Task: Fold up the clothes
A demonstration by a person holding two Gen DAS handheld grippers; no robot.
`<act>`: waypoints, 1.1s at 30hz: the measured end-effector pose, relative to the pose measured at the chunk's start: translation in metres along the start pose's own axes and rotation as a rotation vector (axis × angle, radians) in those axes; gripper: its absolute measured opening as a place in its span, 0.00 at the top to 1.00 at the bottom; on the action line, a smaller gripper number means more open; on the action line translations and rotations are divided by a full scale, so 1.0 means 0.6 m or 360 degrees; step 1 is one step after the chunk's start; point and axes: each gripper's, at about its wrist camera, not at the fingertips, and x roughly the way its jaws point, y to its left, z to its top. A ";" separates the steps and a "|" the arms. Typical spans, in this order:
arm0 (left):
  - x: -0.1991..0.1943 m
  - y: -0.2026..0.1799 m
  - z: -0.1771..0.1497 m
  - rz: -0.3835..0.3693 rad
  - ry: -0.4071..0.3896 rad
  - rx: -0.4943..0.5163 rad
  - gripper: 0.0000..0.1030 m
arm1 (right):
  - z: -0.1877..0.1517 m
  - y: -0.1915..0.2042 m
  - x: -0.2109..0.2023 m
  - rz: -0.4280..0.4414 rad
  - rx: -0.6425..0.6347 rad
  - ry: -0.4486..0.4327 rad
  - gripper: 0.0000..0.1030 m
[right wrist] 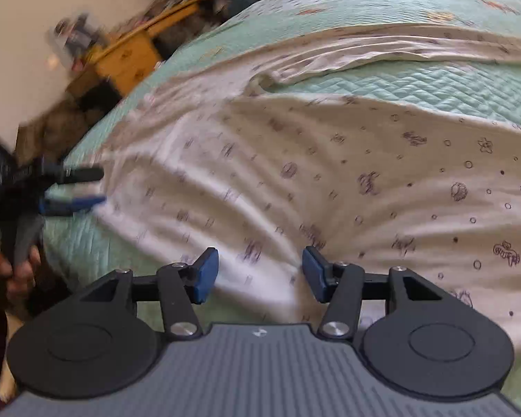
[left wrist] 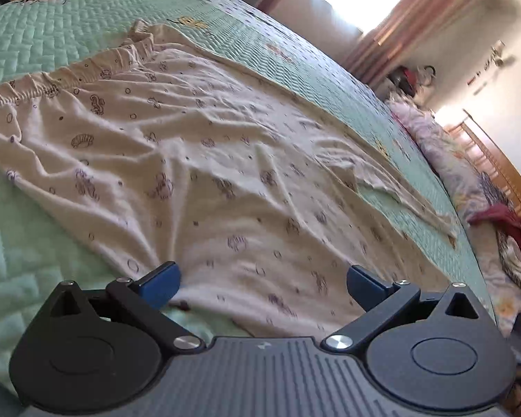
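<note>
My left claw [left wrist: 263, 283] stood wide open, its blue pads [left wrist: 161, 283] spread apart just over the near edge of the printed trousers [left wrist: 205, 160], with nothing between them. My right claw [right wrist: 260, 274] was open too, less widely, hovering at the near edge of the same garment and holding nothing. The trousers lay spread and wrinkled on the green quilted bedspread [left wrist: 52, 34], elastic waistband [left wrist: 87, 69] to the far left in the left wrist view, one leg [left wrist: 382, 160] stretching away to the right. In the right wrist view my left claw [right wrist: 76, 187] showed at the far left, blurred, at the cloth's edge, with my hand [right wrist: 17, 267] below it.
</note>
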 end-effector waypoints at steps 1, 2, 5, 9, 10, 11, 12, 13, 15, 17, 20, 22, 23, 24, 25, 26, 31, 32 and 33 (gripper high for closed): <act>-0.009 0.002 0.004 -0.0019 -0.0017 -0.0019 0.01 | 0.007 0.001 -0.002 0.0000 0.0017 0.0016 0.45; -0.018 0.005 0.008 -0.0040 -0.0037 -0.0041 0.01 | 0.016 0.001 -0.003 0.0008 0.0047 0.0025 0.45; -0.048 0.018 0.033 -0.0125 -0.0204 -0.0091 0.01 | 0.037 0.001 -0.010 0.0049 0.0112 -0.0025 0.44; -0.033 0.070 0.068 -0.0123 -0.0203 -0.0213 0.01 | 0.035 0.000 -0.002 -0.0002 0.0129 -0.0034 0.32; -0.021 0.088 0.075 -0.0119 -0.0146 -0.0265 0.01 | 0.031 -0.005 0.002 -0.0007 0.0152 -0.0009 0.32; -0.009 0.106 0.070 -0.0068 -0.0070 -0.0330 0.04 | 0.026 -0.009 0.005 -0.0008 0.0173 0.0007 0.32; -0.015 0.112 0.063 -0.0075 -0.0081 -0.0339 0.06 | 0.022 -0.012 0.004 -0.0003 0.0183 0.0005 0.32; -0.022 0.117 0.056 -0.0087 -0.0101 -0.0342 0.05 | 0.019 -0.013 0.001 0.0001 0.0181 -0.0001 0.32; -0.041 0.115 0.046 -0.0057 -0.0103 -0.0338 0.04 | 0.016 -0.016 -0.002 0.0006 0.0183 -0.0002 0.32; -0.057 0.113 0.040 -0.0031 -0.0120 -0.0352 0.01 | 0.015 -0.020 0.002 0.0012 0.0199 0.0003 0.32; -0.059 0.111 0.049 -0.0065 -0.0148 -0.0353 0.01 | 0.015 -0.017 0.006 0.0013 0.0178 0.0008 0.27; -0.061 0.110 0.055 -0.0089 -0.0167 -0.0353 0.01 | 0.013 -0.012 0.007 0.0010 0.0146 0.0007 0.25; -0.061 0.109 0.058 -0.0101 -0.0177 -0.0354 0.01 | 0.012 -0.010 0.007 0.0009 0.0132 0.0003 0.24; -0.062 0.109 0.061 -0.0112 -0.0186 -0.0354 0.01 | 0.011 -0.009 0.006 0.0011 0.0122 0.0000 0.24; -0.051 0.113 0.060 -0.0053 -0.0138 -0.0372 0.01 | 0.010 -0.009 0.006 0.0014 0.0113 -0.0004 0.24; -0.046 0.119 0.055 -0.0034 -0.0124 -0.0407 0.01 | 0.009 -0.011 0.006 0.0025 0.0109 -0.0008 0.23; -0.054 0.111 0.047 0.0007 -0.0143 -0.0442 0.01 | 0.003 -0.021 0.002 0.0077 0.0146 -0.0047 0.22; -0.057 0.101 0.049 0.0004 -0.0155 -0.0417 0.01 | 0.003 -0.021 0.002 0.0077 0.0145 -0.0045 0.23; -0.060 0.090 0.051 -0.0001 -0.0168 -0.0390 0.01 | 0.004 -0.021 0.002 0.0076 0.0141 -0.0041 0.22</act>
